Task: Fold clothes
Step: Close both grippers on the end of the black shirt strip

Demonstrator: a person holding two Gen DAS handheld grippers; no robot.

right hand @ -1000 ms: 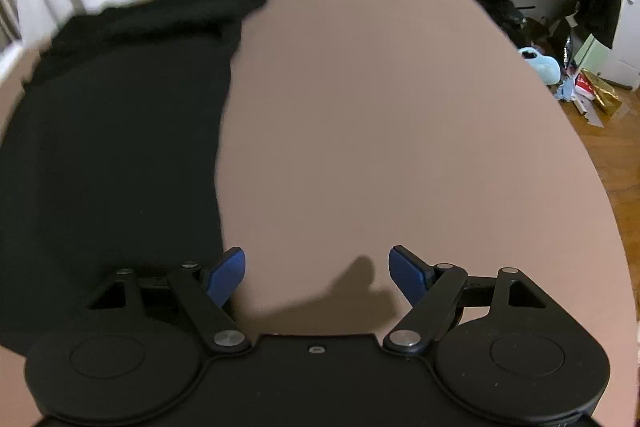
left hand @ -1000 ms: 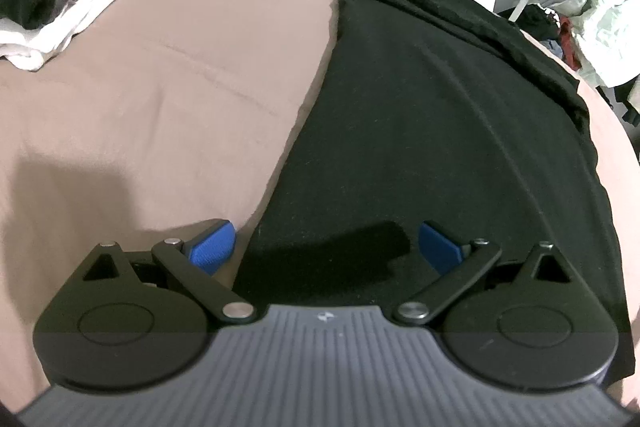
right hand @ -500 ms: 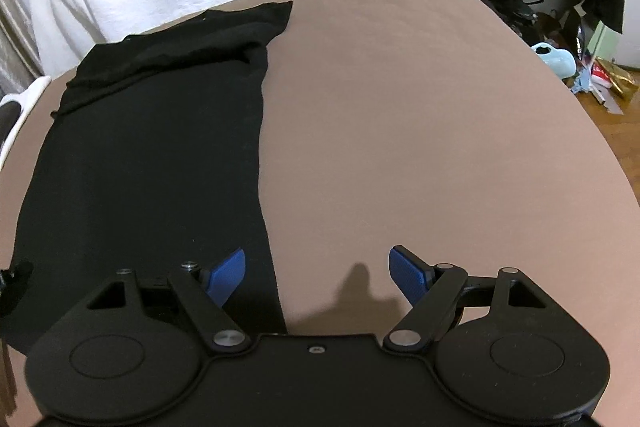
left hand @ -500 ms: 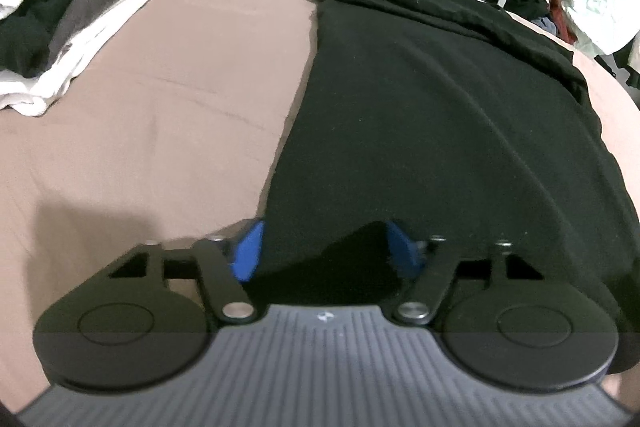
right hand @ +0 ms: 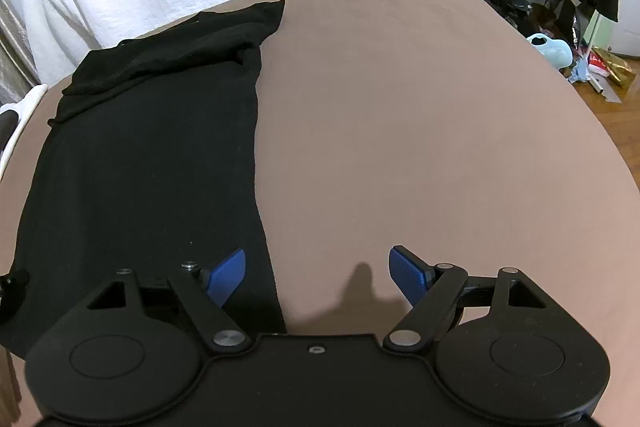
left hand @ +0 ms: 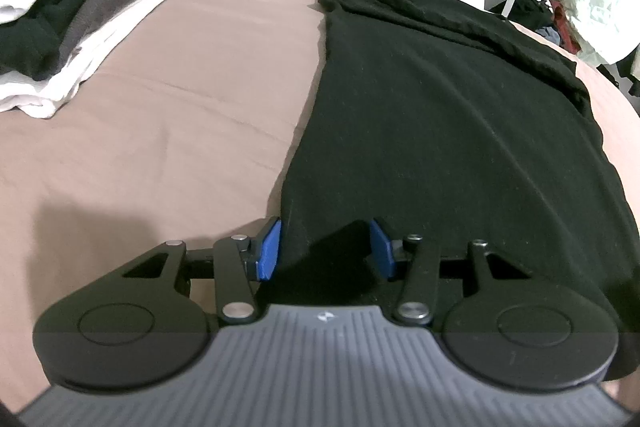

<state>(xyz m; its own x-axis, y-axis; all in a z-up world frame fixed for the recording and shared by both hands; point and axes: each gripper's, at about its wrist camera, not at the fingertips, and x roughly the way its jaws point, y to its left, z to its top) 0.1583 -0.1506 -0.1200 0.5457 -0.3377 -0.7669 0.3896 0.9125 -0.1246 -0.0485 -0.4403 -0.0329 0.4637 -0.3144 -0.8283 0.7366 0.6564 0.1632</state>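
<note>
Black garment (left hand: 440, 131) lies as a long strip on the bed (left hand: 180, 107), partly folded.
Left claw (left hand: 326, 247) half-closed around its near hem; right claw (right hand: 318, 277) wide, straddling its edge; folded stack (left hand: 80, 3) waits beside.

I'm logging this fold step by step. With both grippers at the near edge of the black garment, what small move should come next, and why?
Probably shut the left gripper on the black garment: its pads already straddle the near left corner, jaws partly open. The right gripper hangs wide open across the garment's right edge and could follow.
</note>
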